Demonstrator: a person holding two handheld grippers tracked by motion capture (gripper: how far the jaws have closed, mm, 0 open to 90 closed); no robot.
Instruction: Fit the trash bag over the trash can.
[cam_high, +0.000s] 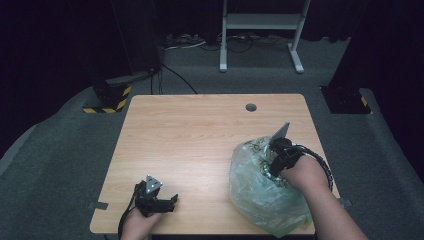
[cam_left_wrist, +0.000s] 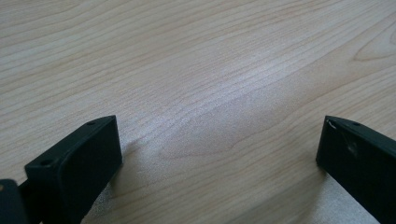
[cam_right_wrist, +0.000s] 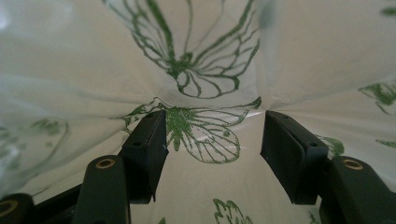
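I have two grippers, one in each hand, & there is one table w/ one plastic bag on it. The bag is the thing I work on: it is thin, half see-through, greenish-white w/ green butterfly prints, & it sits on the near right part of the table, its lower end reaching the near edge. My right gripper is pushed into the top of this bag, approx. at the far side of it, w/ my right hand resting just behind on the crumpled plastic. In the right gripper view the bag is all around; I count two clear butterfly prints in front & some partial ones at the sides. The right gripper has its two jaws standing apart at a medium gap, the plastic lies behind & between them, but the pads do not press on it, so nothing is held. My left gripper rests low on the near left part of the table, well apart from the bag, held by my left hand. In the left gripper view the left gripper has both jaws wide, w/ bare wood of the table between them. One round hole is in the far side of the tabletop.
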